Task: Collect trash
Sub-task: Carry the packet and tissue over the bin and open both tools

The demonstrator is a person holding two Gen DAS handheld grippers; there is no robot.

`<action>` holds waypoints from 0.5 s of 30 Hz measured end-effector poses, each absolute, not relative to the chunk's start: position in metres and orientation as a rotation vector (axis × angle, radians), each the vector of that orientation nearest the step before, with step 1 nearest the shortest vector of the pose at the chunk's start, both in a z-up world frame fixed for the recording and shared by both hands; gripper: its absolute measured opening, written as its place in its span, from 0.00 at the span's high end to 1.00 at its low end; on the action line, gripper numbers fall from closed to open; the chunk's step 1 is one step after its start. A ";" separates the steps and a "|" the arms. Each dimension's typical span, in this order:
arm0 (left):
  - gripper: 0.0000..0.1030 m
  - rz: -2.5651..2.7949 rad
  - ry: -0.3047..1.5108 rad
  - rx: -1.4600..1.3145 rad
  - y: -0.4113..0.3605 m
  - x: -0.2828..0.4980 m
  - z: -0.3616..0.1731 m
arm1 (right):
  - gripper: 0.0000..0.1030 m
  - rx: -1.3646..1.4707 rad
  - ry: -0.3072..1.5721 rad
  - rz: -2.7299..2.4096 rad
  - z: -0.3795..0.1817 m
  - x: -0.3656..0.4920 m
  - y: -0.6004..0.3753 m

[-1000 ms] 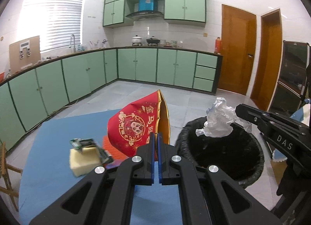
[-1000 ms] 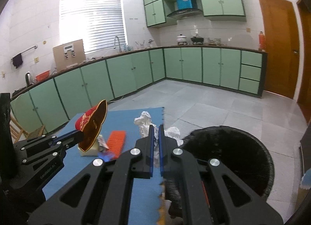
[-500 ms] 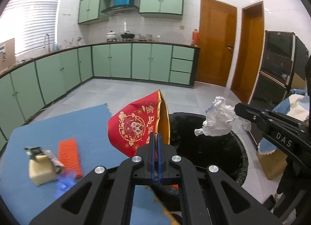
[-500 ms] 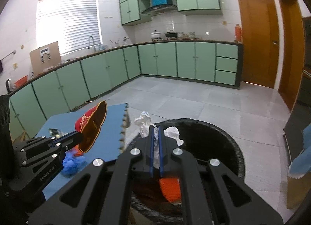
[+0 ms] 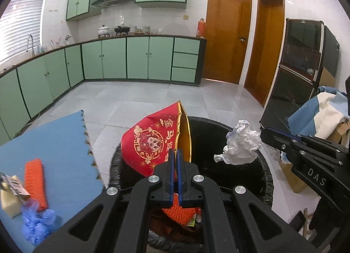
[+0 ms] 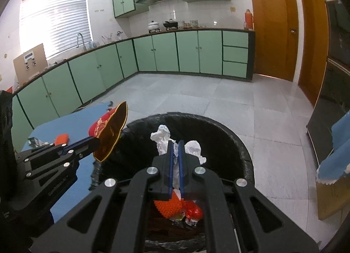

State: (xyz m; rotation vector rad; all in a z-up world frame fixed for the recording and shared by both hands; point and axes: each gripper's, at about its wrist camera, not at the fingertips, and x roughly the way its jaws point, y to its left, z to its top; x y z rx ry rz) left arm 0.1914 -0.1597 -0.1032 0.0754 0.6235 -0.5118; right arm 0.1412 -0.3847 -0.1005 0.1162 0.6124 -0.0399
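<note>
Left gripper [image 5: 175, 154] clamped on red paper plate [image 5: 153, 143], held over black bin [image 5: 265, 178] rim. Right gripper [image 6: 175, 146] pinches crumpled tissue [image 6: 163, 138] above bin mouth. Risk: plate hangs near edge; on release it could catch rim, tip onto blue mat [image 5: 54, 143].

A blue foam mat [image 5: 61, 143] with a toothed edge carries an orange ribbed strip [image 5: 35, 181], a cream block [image 5: 8, 202] under a printed wrapper [image 5: 15, 185], and crumpled blue plastic [image 5: 35, 224].
</note>
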 end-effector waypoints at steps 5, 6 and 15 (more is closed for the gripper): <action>0.98 -0.515 0.648 0.092 -0.173 0.202 -0.120 | 0.97 0.128 0.650 -0.057 -0.121 0.150 -0.392; 0.97 -0.528 0.656 0.092 -0.175 0.205 -0.122 | 0.96 0.128 0.654 -0.057 -0.123 0.151 -0.393; 0.50 -0.546 0.677 0.065 -0.162 0.203 -0.123 | 0.29 0.143 0.668 -0.119 -0.133 0.144 -0.398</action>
